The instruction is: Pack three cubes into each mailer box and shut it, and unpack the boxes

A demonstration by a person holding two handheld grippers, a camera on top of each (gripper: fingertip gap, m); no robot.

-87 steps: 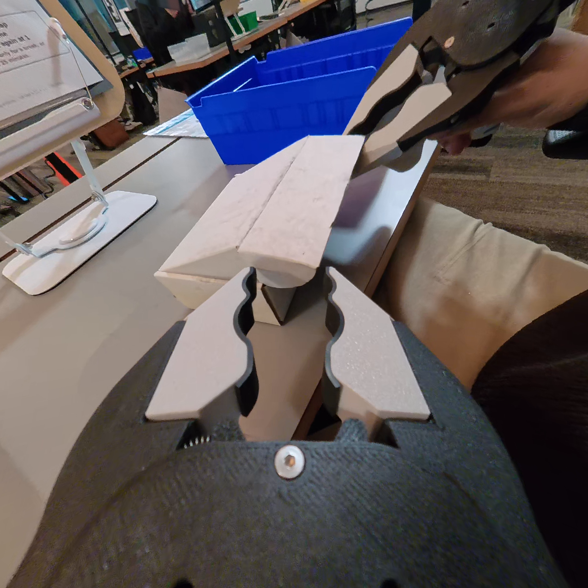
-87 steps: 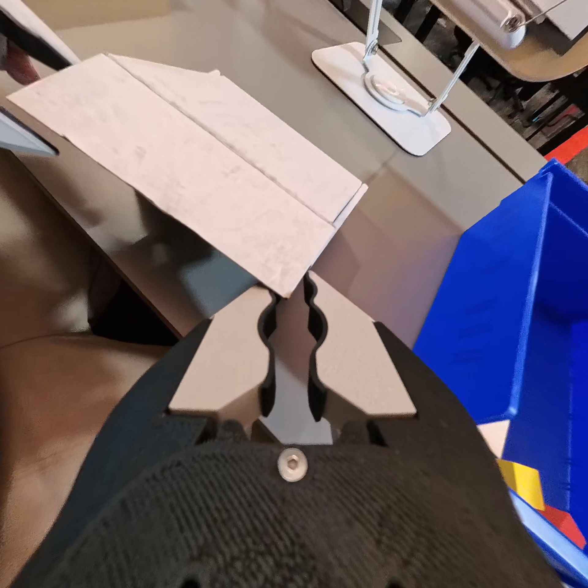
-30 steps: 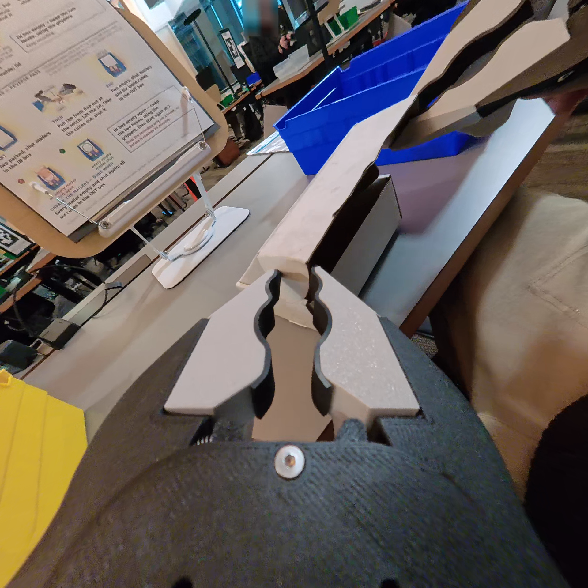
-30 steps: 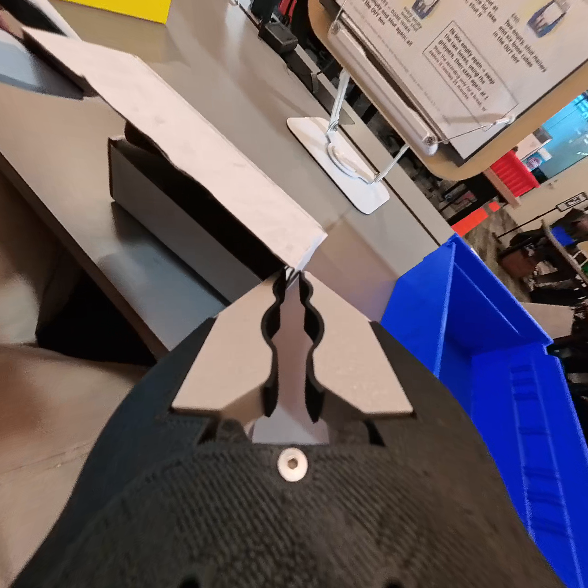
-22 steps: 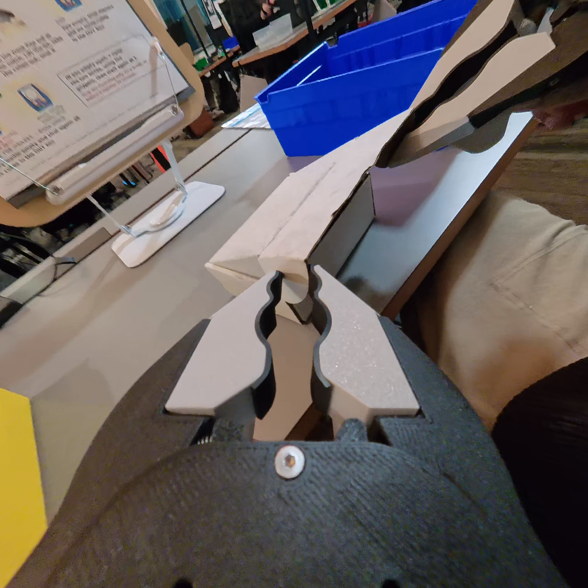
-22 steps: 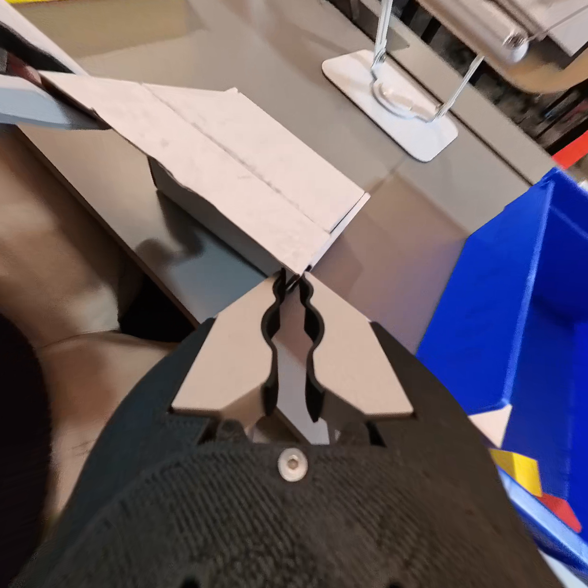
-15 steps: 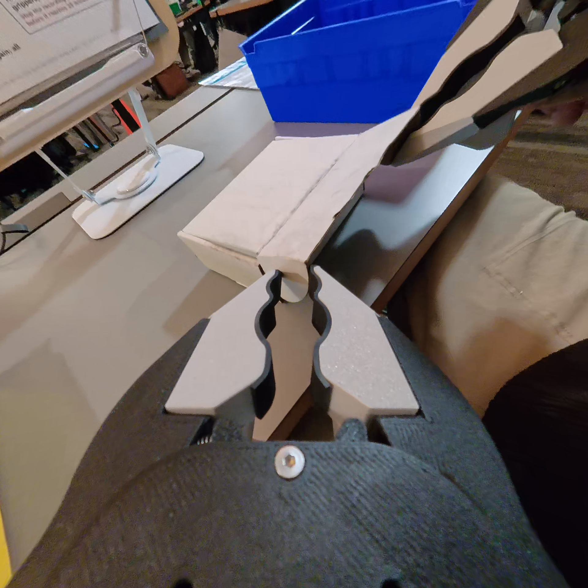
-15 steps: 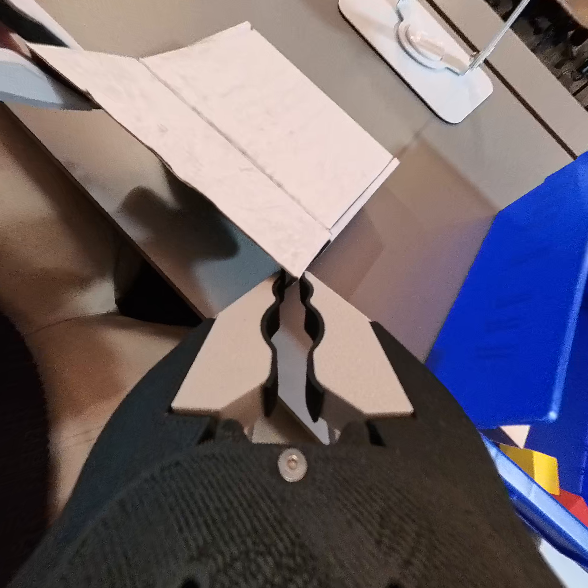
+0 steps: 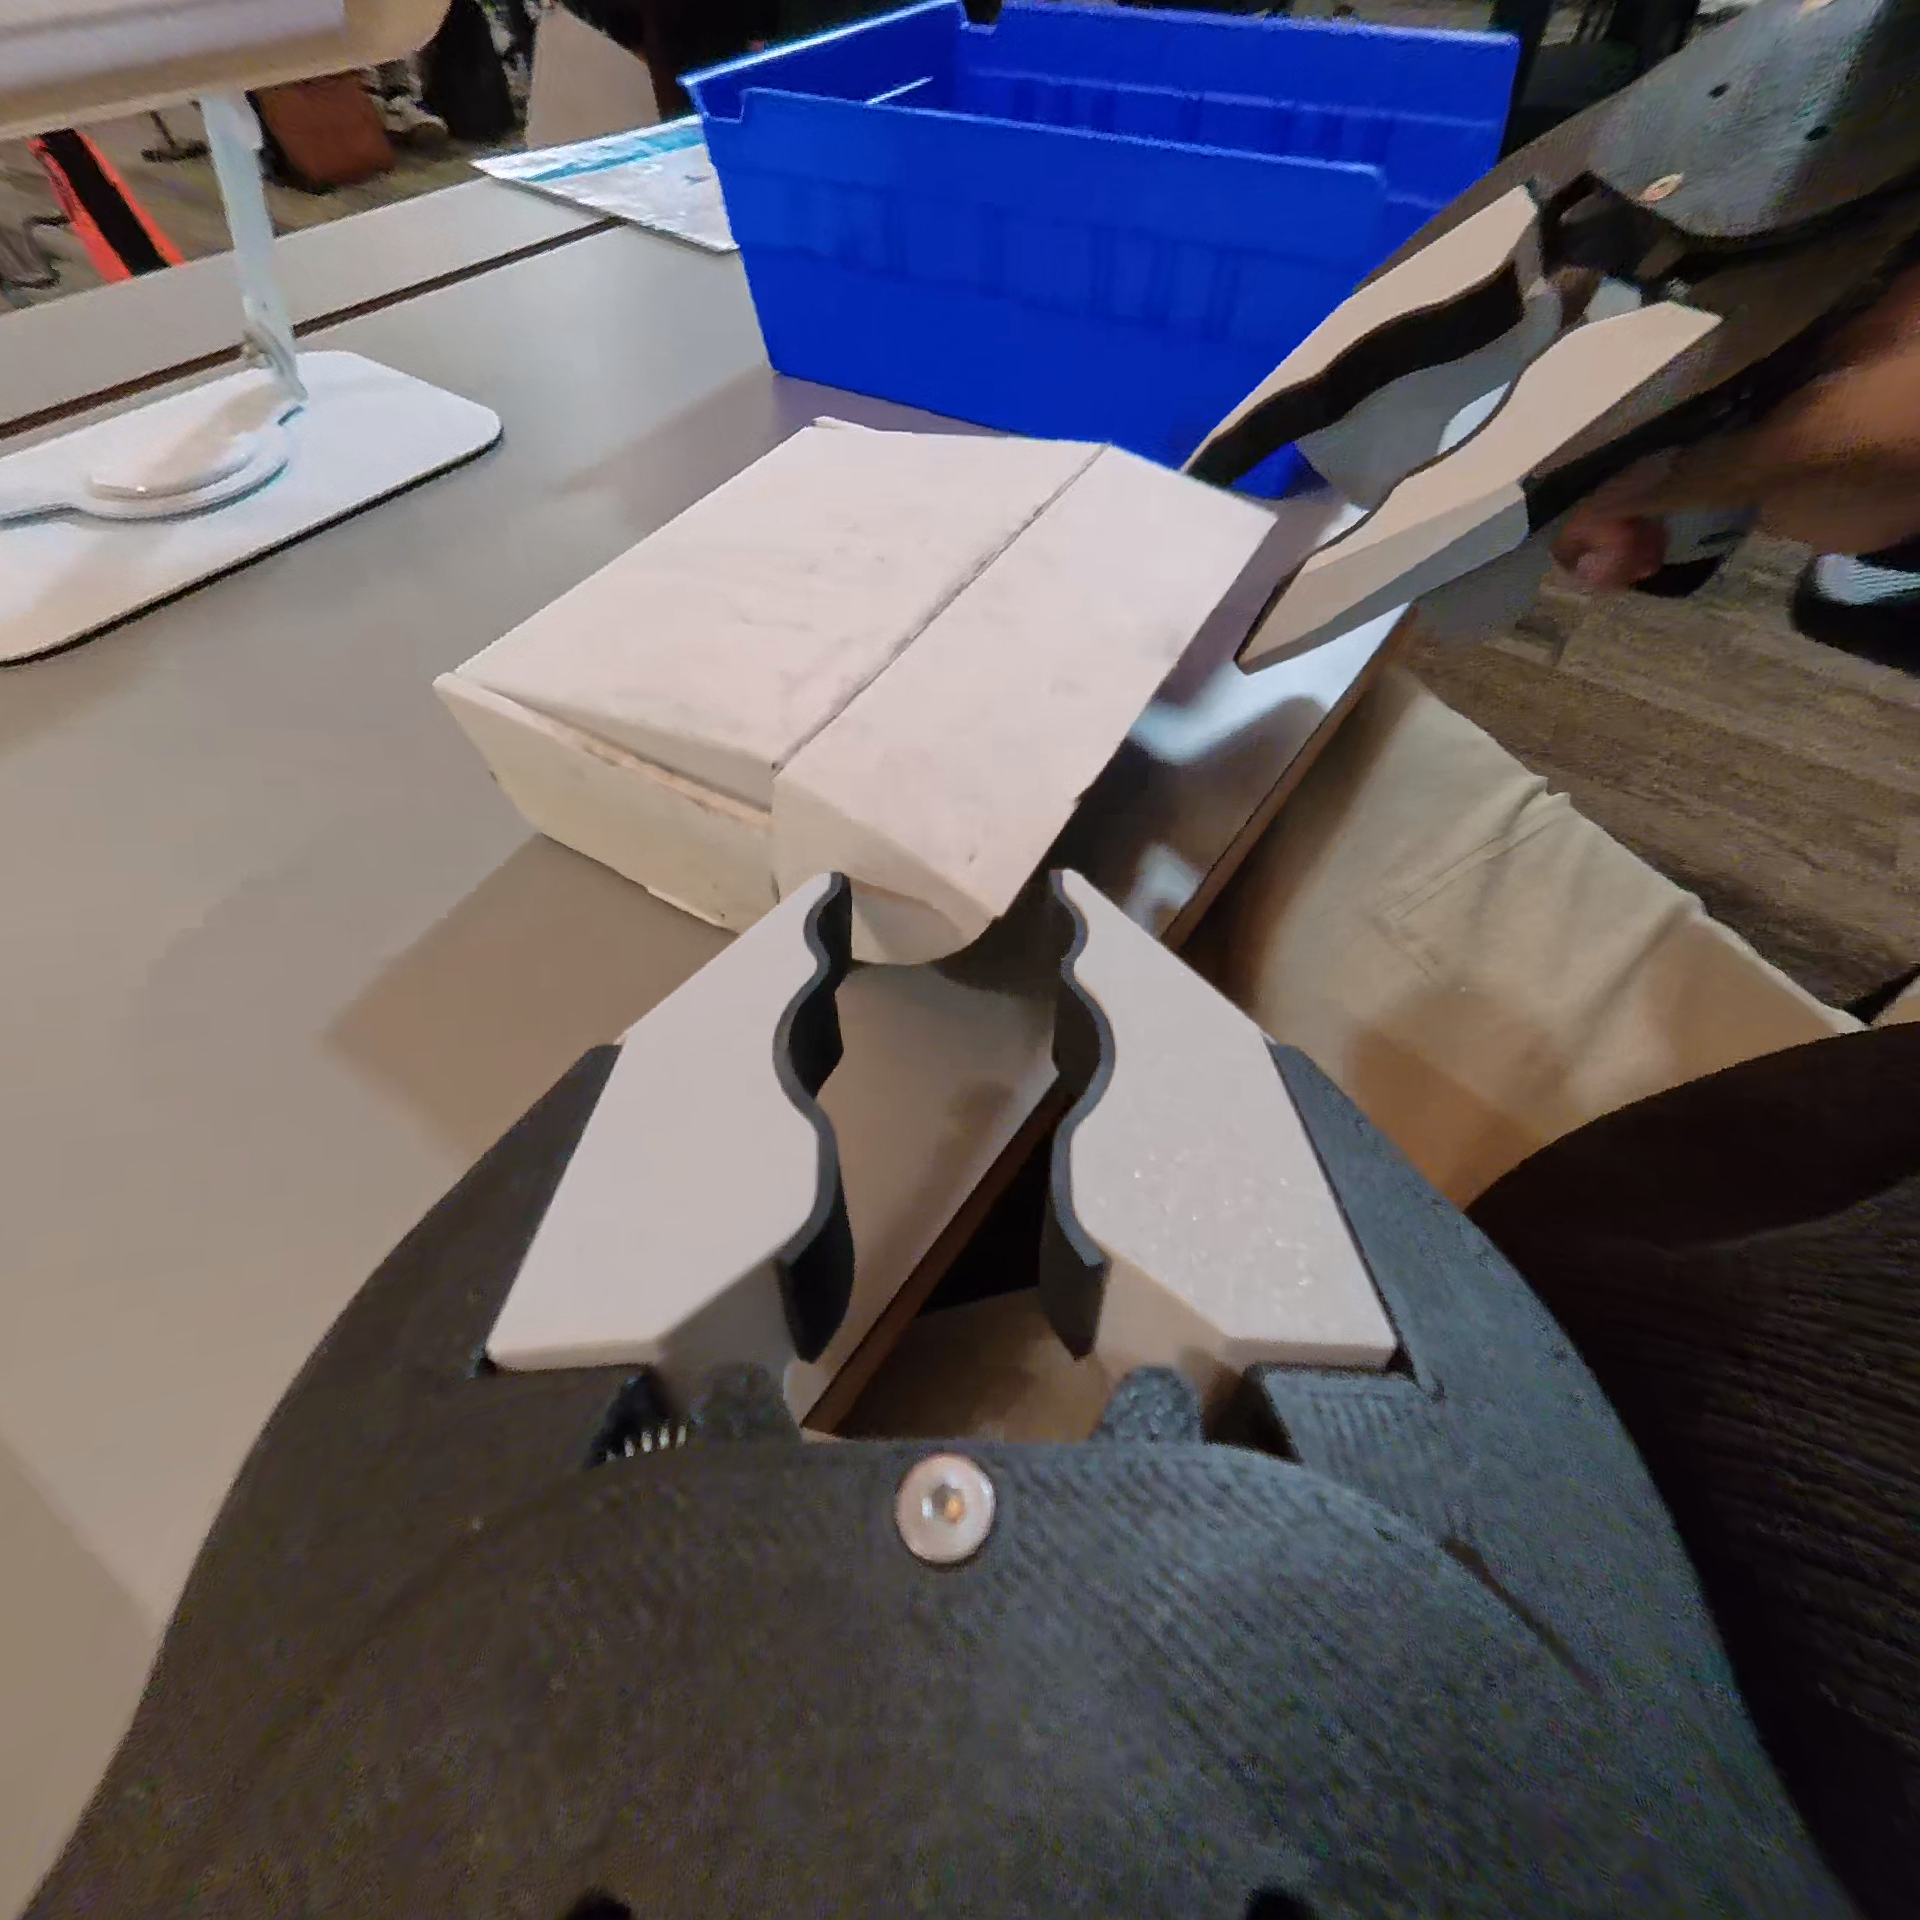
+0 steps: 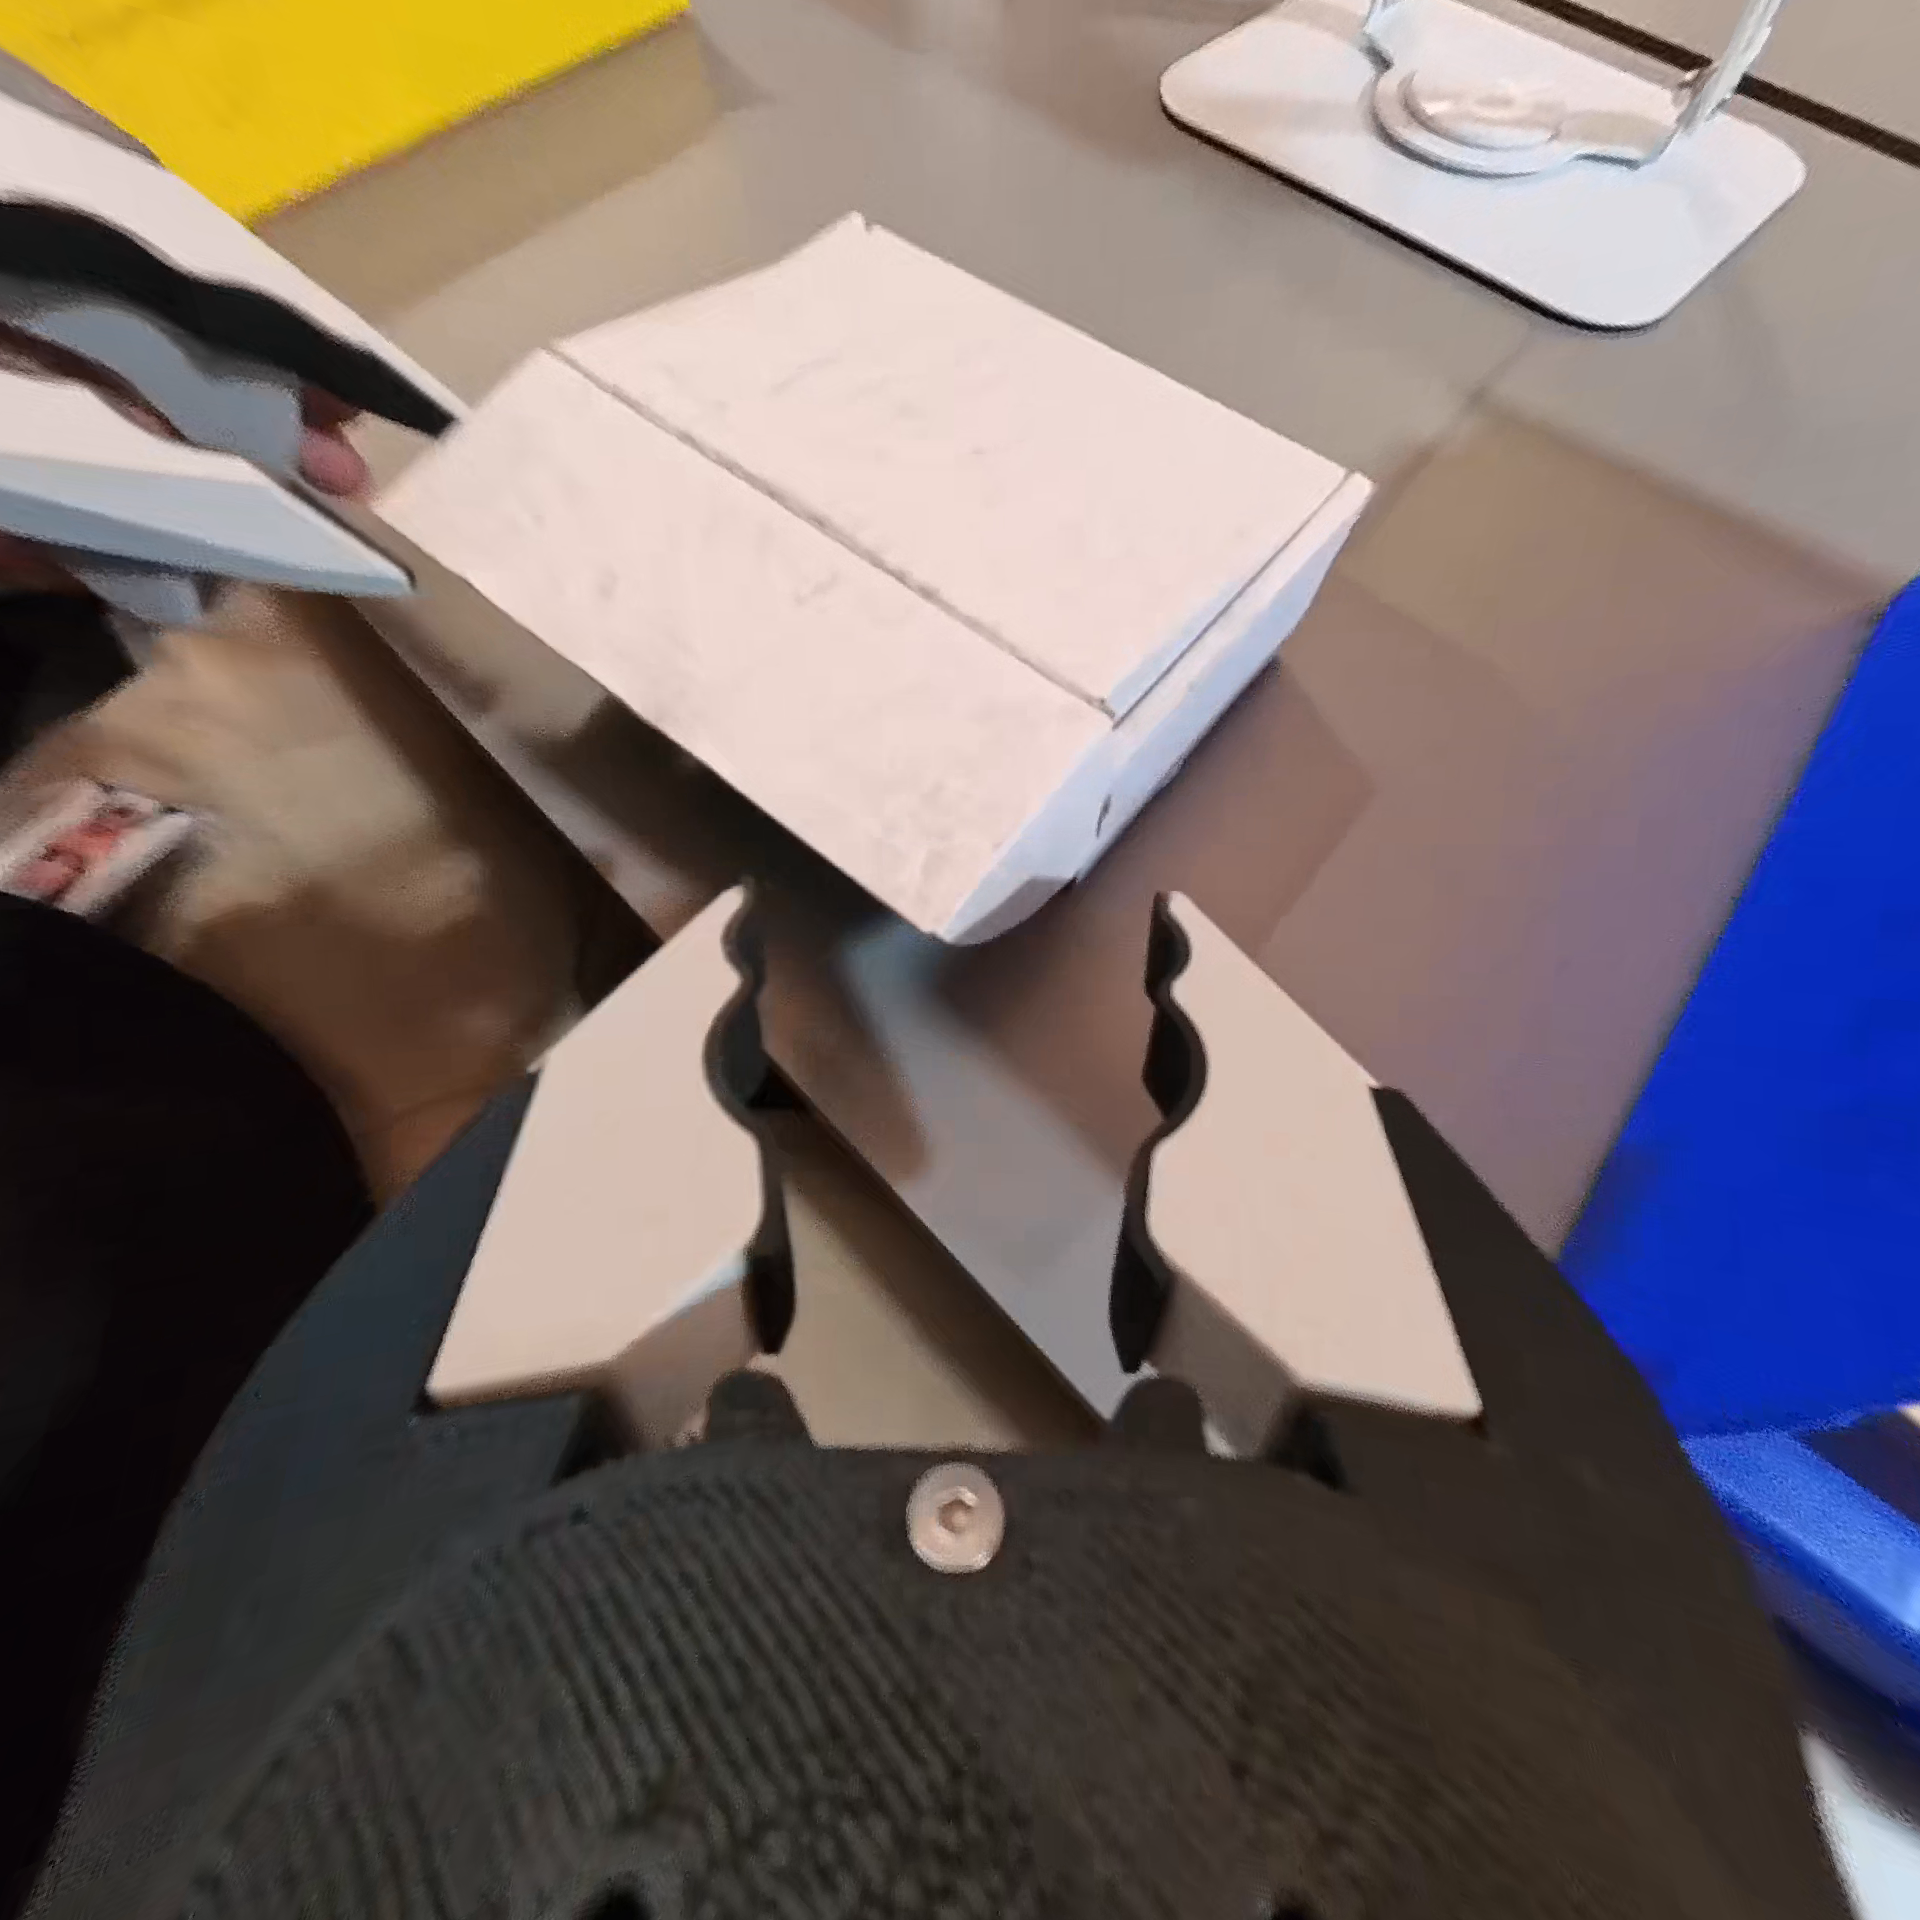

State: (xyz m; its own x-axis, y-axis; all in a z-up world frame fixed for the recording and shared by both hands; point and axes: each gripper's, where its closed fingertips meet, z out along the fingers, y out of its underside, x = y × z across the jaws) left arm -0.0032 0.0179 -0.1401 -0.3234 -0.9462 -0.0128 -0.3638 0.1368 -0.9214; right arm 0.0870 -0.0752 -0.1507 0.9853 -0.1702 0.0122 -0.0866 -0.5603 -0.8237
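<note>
A white mailer box [image 9: 831, 634] sits on the grey table [image 9: 260, 883], close to the table's near edge, with its lid down over the body. The lid's front flap [image 9: 987, 727] is not tucked in; it slopes outward past the near edge of the table and stands free in the air. A crease runs across the lid where the flap begins.

The left gripper [image 9: 945, 925] has its jaws parted by a moderate gap and grips nothing. The rounded end of the flap lies right at its fingertips, between them in the left wrist view, but the pads do not press on it.

The right gripper [image 10: 951, 914] is spread wide and is likewise empty. In its own view the flap's other end sits just beyond the fingertips, apart from both. In the left wrist view the same gripper [image 9: 1236, 561] hovers at the flap's far right corner; the upper fingertip seems to touch or nearly touch the edge, though blur prevents certainty.

A blue bin [image 9: 1091, 208] stands on the table beyond the box, to the right. The white base of a document stand [image 9: 208, 468] lies to the far left. A yellow bin [image 10: 312, 83] shows at the top left corner of the right wrist view. The person's tan trousers [image 9: 1455, 935] appear below the table edge.
</note>
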